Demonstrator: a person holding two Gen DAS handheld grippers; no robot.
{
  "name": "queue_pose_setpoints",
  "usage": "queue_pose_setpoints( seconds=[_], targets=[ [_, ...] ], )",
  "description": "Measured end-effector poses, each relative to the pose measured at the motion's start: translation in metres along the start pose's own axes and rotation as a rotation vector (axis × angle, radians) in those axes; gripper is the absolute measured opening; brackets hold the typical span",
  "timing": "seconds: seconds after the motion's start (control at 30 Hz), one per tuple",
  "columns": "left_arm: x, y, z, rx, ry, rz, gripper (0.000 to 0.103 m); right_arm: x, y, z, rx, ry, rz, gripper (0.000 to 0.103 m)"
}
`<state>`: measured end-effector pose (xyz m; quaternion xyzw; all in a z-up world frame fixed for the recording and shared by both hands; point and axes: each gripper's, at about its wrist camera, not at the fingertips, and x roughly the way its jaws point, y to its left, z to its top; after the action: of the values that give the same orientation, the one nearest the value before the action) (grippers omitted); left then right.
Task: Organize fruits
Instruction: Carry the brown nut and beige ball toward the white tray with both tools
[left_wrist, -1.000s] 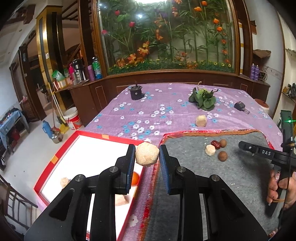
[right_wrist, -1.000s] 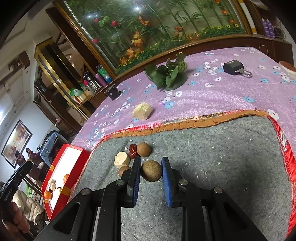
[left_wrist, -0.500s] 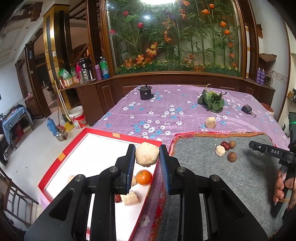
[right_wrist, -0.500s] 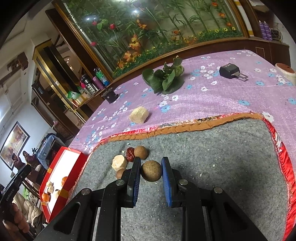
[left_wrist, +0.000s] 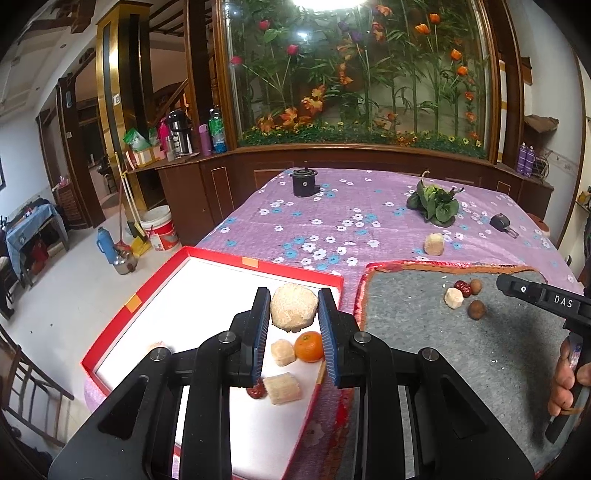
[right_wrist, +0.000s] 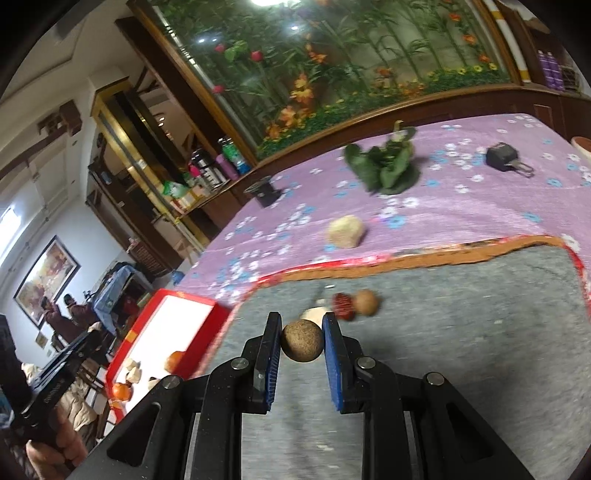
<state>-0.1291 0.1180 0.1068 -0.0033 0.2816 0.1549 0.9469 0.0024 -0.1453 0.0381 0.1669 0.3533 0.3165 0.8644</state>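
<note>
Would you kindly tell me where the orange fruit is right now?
In the left wrist view, the orange fruit lies in the red box, near its right edge, beside a pale chunk.

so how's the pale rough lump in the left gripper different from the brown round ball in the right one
The pale rough lump is cream-coloured and bumpy; the brown round ball is dull brown and smoothly spherical. The lump fills the gap between the left gripper pads and looks bulkier; the ball looks smaller in the right gripper. The lump hangs over the red box, the ball over the grey felt mat. Both are clamped between blue pads.
</note>
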Motion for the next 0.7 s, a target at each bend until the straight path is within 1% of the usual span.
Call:
queue_pose_setpoints(
  seconds=[0.3,0.7],
  targets=[
    [0.003,0.023,-0.008,-0.030,0.011,0.012,0.025,0.023,0.051,-0.008,-0.045,0.033,0.087,0.022],
    [0.008,0.045,-0.013,-0.061,0.021,0.016,0.025,0.054,0.106,-0.023,-0.120,0.102,0.155,0.021]
  ],
)
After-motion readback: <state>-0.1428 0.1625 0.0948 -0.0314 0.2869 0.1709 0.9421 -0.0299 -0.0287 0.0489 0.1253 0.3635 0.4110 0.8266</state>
